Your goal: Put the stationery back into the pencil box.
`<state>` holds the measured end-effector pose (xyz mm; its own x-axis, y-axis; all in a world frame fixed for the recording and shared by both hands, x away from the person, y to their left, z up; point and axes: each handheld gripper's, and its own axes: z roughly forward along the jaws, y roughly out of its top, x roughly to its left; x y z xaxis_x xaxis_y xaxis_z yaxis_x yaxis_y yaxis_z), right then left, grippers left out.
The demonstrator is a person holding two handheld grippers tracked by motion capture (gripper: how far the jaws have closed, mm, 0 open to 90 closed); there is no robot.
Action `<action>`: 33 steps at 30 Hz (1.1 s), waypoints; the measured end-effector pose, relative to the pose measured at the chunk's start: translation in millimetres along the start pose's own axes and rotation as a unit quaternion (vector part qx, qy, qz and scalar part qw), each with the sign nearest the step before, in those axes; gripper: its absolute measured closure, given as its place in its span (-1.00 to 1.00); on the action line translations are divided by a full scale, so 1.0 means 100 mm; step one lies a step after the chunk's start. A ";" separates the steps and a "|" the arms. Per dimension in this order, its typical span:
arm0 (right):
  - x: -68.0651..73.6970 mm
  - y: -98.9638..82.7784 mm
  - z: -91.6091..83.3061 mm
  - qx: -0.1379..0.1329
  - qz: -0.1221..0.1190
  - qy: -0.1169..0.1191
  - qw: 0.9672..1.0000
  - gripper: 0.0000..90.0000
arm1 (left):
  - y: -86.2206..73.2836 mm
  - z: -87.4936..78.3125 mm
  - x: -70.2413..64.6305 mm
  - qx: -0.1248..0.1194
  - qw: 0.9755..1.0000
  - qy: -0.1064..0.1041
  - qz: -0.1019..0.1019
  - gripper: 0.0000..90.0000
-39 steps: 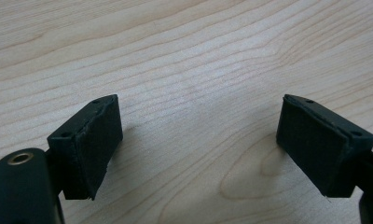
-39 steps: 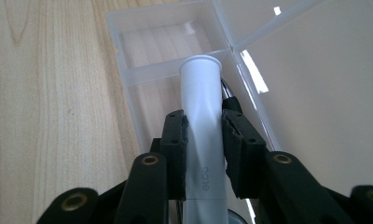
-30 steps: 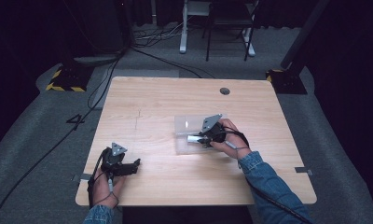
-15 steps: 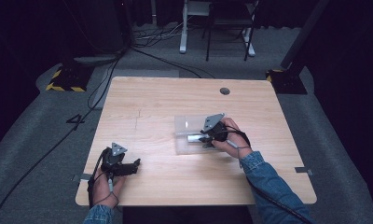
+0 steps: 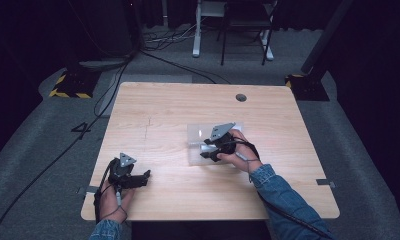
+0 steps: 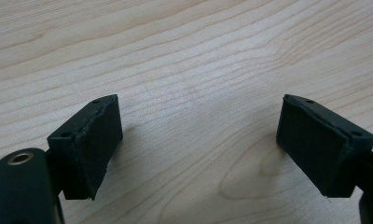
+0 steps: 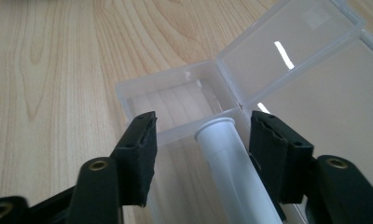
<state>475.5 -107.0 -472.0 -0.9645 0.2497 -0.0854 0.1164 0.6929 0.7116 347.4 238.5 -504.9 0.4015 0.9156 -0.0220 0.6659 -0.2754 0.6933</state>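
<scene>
A clear plastic box (image 7: 166, 88) lies on the wooden table (image 5: 168, 105) with its lid (image 7: 287, 42) folded open and flat. A white tube (image 7: 226, 158) rests lengthwise in the box. My right gripper (image 7: 205, 130) reaches into the box, one jaw on each side of the tube. The jaws have just been opening. The left pad stands clear of the tube and the right pad is close beside it. In the high view the right gripper (image 5: 208, 150) sits over the box (image 5: 195, 135) at mid-table. My left gripper (image 6: 198, 116) is open over bare wood, near the front left corner (image 5: 147, 176).
A round cable hole (image 5: 241, 97) sits near the table's far edge. Cables (image 5: 138, 55) and a yellow-black striped base (image 5: 63, 85) lie on the grey floor at the left. Chair and desk legs (image 5: 228, 35) stand behind the table.
The right gripper's jaws look slightly wider apart over the box than before. Both hands keep their places.
</scene>
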 end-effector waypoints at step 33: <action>0.06 0.02 -0.17 0.018 -0.015 0.028 0.999 -0.01 | 0.01 0.01 0.00 0.000 1.000 0.001 -0.003 -0.68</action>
<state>466.1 -115.9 -458.9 -0.9793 0.1913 -0.0657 0.0956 0.7240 0.6831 348.5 238.0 -504.8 0.3957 0.9180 -0.0254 0.6692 -0.2692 0.6926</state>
